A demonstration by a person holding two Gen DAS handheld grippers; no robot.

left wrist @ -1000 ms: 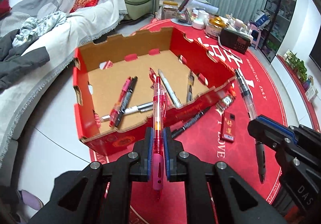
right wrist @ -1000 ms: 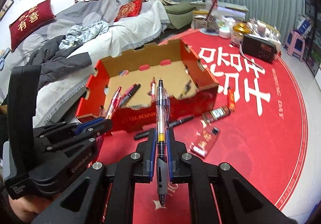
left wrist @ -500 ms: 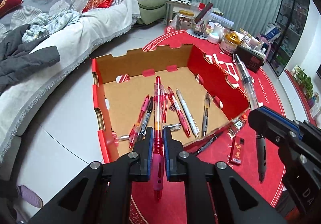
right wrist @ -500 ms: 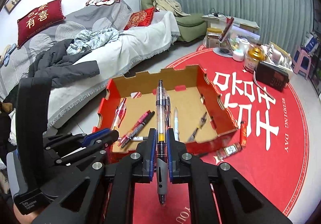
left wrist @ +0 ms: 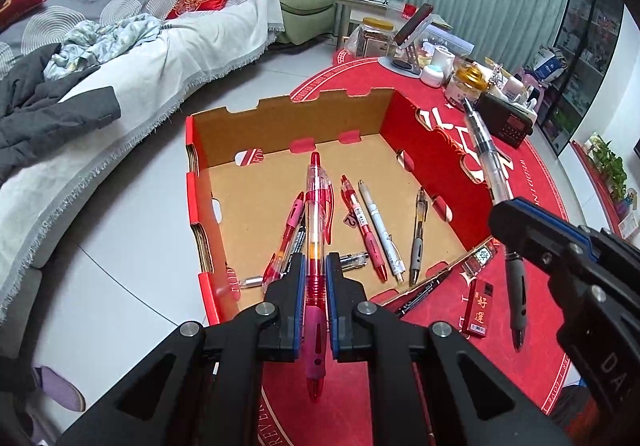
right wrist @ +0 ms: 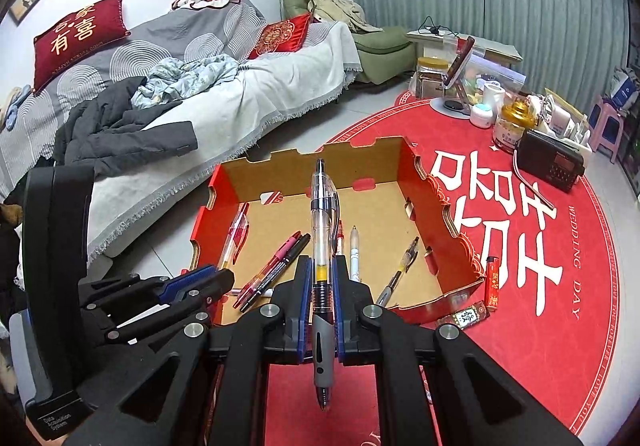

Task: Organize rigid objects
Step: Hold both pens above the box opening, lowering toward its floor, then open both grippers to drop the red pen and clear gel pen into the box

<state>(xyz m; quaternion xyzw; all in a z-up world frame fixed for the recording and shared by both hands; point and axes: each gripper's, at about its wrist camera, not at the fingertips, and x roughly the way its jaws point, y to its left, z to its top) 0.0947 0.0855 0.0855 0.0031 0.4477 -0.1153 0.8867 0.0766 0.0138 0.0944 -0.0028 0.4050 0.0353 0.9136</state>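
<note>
Red-walled cardboard box (left wrist: 208, 246) sits on the red round mat (left wrist: 532, 174), with several loose pens (left wrist: 370, 230) on its floor. Near its left front, the left gripper (left wrist: 314, 286) is clenched on a red pen (left wrist: 316, 230). Right of it, the right gripper (right wrist: 322, 294) is clenched on a clear black pen (right wrist: 322, 230) above the box's near edge.
</note>
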